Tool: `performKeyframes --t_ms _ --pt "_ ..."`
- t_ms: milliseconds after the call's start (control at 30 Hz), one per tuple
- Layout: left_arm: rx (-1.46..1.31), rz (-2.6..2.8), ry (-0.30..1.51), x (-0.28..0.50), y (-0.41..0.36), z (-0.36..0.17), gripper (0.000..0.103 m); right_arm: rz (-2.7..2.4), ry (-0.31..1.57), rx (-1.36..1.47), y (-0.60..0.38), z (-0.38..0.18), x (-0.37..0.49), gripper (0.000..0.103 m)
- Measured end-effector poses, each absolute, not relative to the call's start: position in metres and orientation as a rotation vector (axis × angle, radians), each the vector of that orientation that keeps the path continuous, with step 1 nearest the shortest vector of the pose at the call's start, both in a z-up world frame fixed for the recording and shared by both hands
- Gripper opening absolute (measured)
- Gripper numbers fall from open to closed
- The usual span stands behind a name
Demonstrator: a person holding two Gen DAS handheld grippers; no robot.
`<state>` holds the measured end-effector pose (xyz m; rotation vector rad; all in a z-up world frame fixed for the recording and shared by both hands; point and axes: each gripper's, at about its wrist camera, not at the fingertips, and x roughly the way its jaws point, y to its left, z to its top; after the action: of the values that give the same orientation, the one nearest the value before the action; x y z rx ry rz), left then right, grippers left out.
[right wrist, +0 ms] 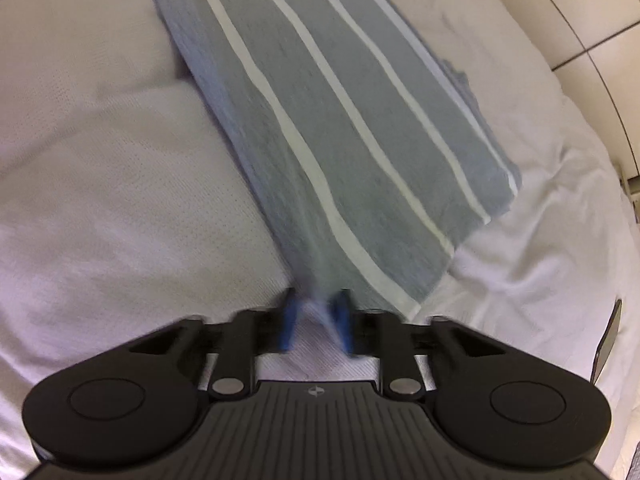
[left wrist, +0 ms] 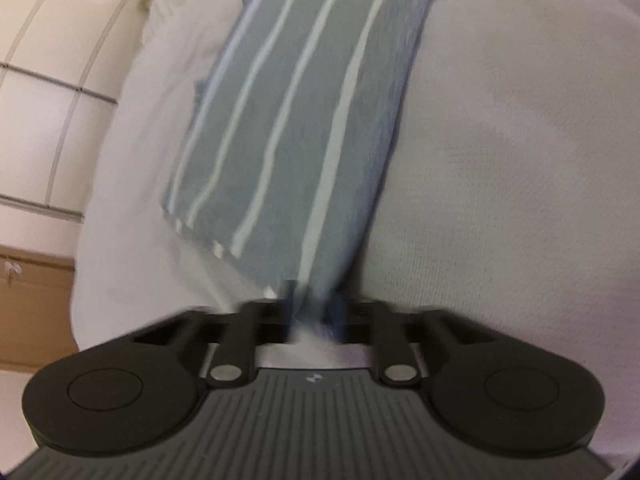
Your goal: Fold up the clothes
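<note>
Running lengthwise away from both clamped grippers, left gripper (left wrist: 312, 304) and right gripper (right wrist: 318, 312): striped cloth (left wrist: 296, 120).

The striped garment (right wrist: 340, 120) ahead of the right gripper (right wrist: 318, 312) looks like soft, matt knit cloth. Beneath it, the white bedsheet (right wrist: 120, 160) is finely textured woven fabric. The gripper bodies are matt black plastic.

open white bedding (right wrist: 120, 168) around striped garment (right wrist: 340, 120)

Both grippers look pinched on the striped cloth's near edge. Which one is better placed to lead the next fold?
Neither clearly. Left gripper and right gripper each have jaws shut on a near corner of the striped cloth, which lies long and flat over the white bedding. Probably move both together.
</note>
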<state>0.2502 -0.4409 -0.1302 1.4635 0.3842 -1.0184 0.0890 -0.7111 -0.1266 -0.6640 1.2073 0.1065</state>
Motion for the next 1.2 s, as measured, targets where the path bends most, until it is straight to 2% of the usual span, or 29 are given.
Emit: performKeyframes --t_ms 300,500,633,700,767,900,1033,1133,1200 --pt "1.482 -0.94 0.442 0.273 -0.427 -0.112 0.007 -0.005 1.274 -0.599 -0.75 -0.115 0.058 0.0" --pt "1.477 -0.863 0.479 0.272 -0.416 -0.084 0.009 0.03 1.194 -0.516 -0.733 -0.078 0.046 0.001" --pt "1.459 -0.839 0.465 0.266 -0.415 -0.059 0.02 0.122 1.132 -0.472 -0.703 -0.059 0.059 0.006" --pt "1.46 -0.847 0.451 0.271 -0.415 -0.05 0.022 0.172 1.094 -0.446 -0.681 -0.05 0.068 0.009" --pt "1.467 -0.861 0.434 0.277 -0.412 -0.046 0.024 0.209 1.062 -0.425 -0.66 -0.042 0.077 0.019" --pt "1.476 -0.895 0.4 0.29 -0.404 -0.039 0.03 0.257 1.018 -0.364 -0.614 -0.029 0.1 0.022" --pt "1.441 -0.995 0.369 0.311 -0.386 -0.042 0.037 0.282 1.008 -0.279 -0.558 -0.022 0.129 0.024" --pt "1.416 -1.115 0.32 0.331 -0.372 -0.054 0.042 0.282 0.97 -0.296 -0.502 -0.017 0.151 0.033" --pt "1.407 -1.197 0.282 0.344 -0.363 -0.062 0.044 0.258 0.974 -0.321 -0.47 -0.022 0.167 0.034"
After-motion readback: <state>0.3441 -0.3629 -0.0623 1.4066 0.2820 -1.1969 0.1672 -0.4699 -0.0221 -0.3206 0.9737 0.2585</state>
